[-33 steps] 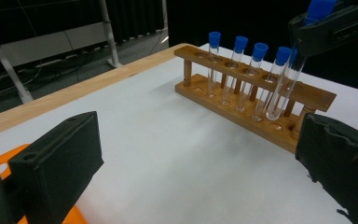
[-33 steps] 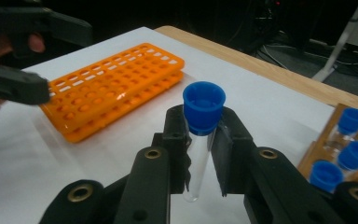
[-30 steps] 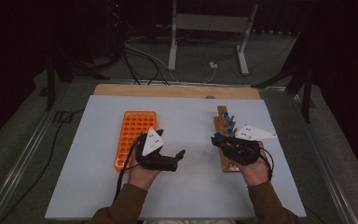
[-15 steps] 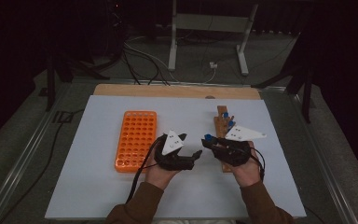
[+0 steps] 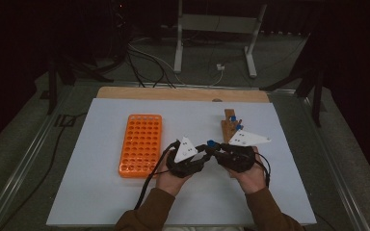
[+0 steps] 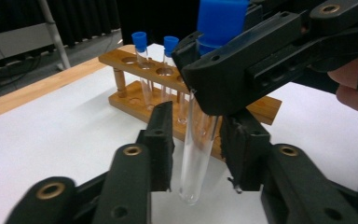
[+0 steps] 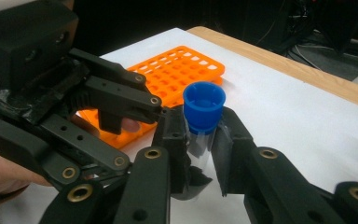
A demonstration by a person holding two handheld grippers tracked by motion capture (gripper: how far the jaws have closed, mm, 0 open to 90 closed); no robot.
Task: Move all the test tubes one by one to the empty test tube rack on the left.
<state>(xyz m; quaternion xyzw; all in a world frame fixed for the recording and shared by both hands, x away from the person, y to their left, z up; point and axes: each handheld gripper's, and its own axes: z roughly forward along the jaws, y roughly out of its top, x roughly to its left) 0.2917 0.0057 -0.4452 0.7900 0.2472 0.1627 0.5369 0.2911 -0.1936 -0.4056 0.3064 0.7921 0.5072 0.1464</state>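
A clear test tube [image 6: 196, 154] with a blue cap [image 5: 210, 143] hangs upright above the white mat, between the two racks. My right gripper [image 7: 198, 133] is shut on it just below the cap. My left gripper [image 6: 196, 144] stands open around the tube's lower half, with a small gap between its pads and the glass. In the high view both grippers meet tip to tip at the mat's middle: left gripper [image 5: 198, 157], right gripper [image 5: 220, 155]. The left gripper's fingers [image 7: 121, 93] reach in from the left in the right gripper view.
A wooden tube rack [image 6: 261, 107] stands behind the tube, holding two blue-capped tubes [image 6: 140, 46]; in the high view this wooden rack [image 5: 229, 126] is right of centre. An orange tube rack [image 5: 140, 144] lies left of the hands. The white mat [image 5: 101, 192] covers the table.
The left gripper moved right, away from the orange rack, and the right gripper moved left with the tube. The left jaws now stand around the tube's lower half.
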